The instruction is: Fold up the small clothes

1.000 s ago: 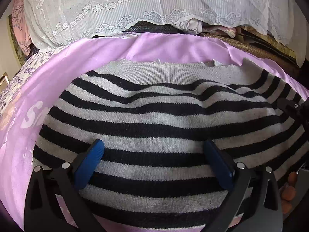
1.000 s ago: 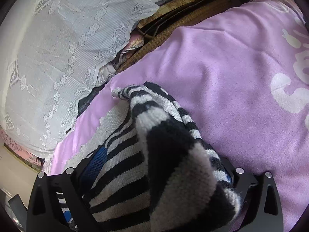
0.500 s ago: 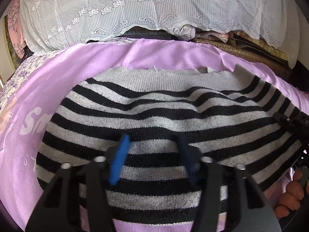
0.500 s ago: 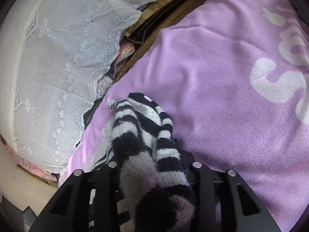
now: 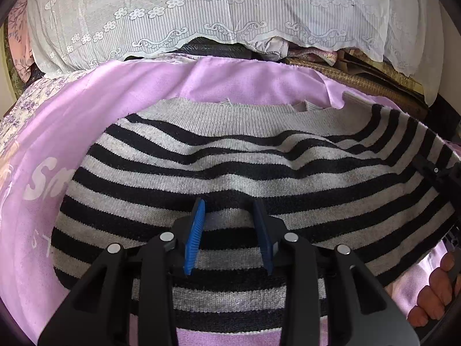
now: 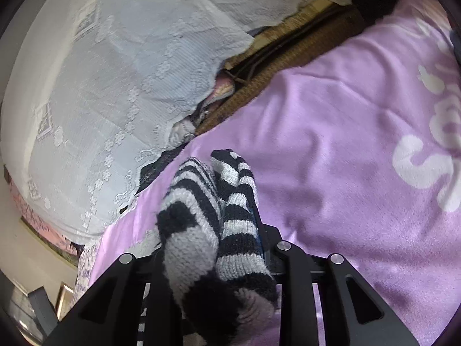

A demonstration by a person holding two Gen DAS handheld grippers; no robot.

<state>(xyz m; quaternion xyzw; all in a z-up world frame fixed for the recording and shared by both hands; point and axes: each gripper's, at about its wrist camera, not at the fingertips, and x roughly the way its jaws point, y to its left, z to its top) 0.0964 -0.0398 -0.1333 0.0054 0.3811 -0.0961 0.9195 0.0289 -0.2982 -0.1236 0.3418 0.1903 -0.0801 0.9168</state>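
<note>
Behind bunched striped sweater [image 6: 207, 230], right gripper [image 6: 214, 227] fingertips hide.

I see the sweater [image 5: 230, 155] lying spread on the blanket [image 5: 86, 121], its hem edge at the far side. My left gripper [image 5: 229, 216] sits over the sweater's near middle. At the right edge my right gripper [image 6: 230, 216] has a bunched fold of the sweater between its fingers, above the blanket. Beyond the blanket's far edge lies a woven mat [image 5: 354, 80], and behind that hangs a lace cloth [image 5: 230, 8], draped over stacked things.
</note>
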